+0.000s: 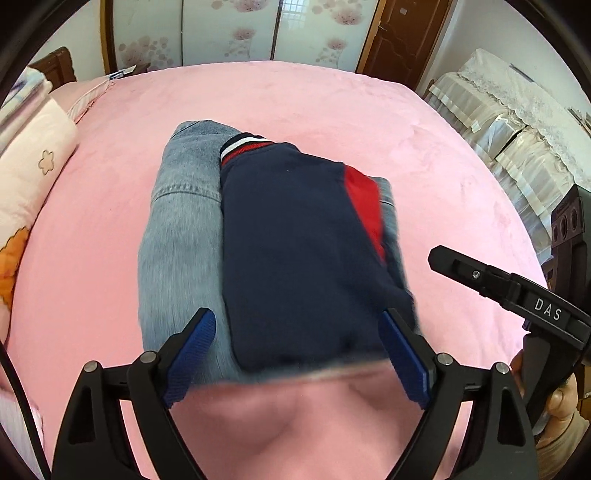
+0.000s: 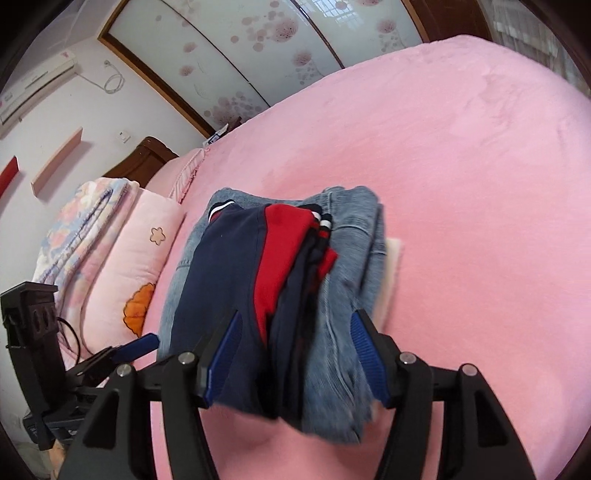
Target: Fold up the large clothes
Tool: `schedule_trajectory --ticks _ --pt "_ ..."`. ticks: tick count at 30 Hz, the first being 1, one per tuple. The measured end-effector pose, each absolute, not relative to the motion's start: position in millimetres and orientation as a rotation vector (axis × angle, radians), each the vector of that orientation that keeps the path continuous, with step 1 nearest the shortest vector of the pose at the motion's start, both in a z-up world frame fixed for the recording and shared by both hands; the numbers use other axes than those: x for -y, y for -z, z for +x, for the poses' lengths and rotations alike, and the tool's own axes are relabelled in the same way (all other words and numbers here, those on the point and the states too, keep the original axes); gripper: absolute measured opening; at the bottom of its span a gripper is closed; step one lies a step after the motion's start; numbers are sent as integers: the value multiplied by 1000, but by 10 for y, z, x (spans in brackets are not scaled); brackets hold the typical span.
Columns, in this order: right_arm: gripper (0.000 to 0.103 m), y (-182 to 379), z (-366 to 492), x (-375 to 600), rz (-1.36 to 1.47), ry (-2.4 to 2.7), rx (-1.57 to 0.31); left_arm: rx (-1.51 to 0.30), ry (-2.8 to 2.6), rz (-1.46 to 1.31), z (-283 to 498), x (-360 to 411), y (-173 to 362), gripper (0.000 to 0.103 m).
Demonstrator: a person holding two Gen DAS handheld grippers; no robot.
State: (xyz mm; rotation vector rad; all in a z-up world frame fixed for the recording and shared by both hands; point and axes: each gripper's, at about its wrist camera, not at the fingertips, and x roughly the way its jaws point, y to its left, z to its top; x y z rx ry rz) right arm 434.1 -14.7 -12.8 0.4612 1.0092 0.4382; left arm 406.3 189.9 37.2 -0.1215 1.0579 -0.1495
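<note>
- Left wrist view: the left tongs (image 1: 299, 365) stand wide apart at the near edge of the clothes pile, with their blue pads (image 1: 192, 354) at either side of it and not pressing it.
- The right tongs (image 2: 295, 363) are apart too. The near end of the pile sits between their pads, but they do not look tight on it, so nothing seems held.
- The pile lies on the pink bed (image 1: 461, 155), close to the near side. A dark blue and red top (image 1: 295, 240) lies folded on folded blue jeans (image 1: 177, 236).
- This looks like the letting-go part, with the fold nearly done.
- To do it well, the person should pull both tongs straight back and up, slowly, so no pad drags a layer along.
- The top sits to one side of the jeans, so a soft push could line them up.
- Farther off, a pink pillow (image 2: 147, 251) lies beside the pile, and the flowered wardrobe doors (image 1: 236, 33) stand behind the bed.
</note>
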Motion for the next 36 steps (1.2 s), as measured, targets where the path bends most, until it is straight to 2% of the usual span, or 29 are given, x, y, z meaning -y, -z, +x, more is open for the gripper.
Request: schedule_trajectory --ticks 13,22,36 --pt "61 -665 3403 525 278 -409 -972 -1018 -30 -28 3069 -1425 -1096 89" --pt "61 -1111 2522 912 215 -399 -898 -947 22 -124 2128 -1087 -1440 89" --pt "62 -1155 917 1574 139 -364 -802 -814 26 -72 547 -146 -1424 89"
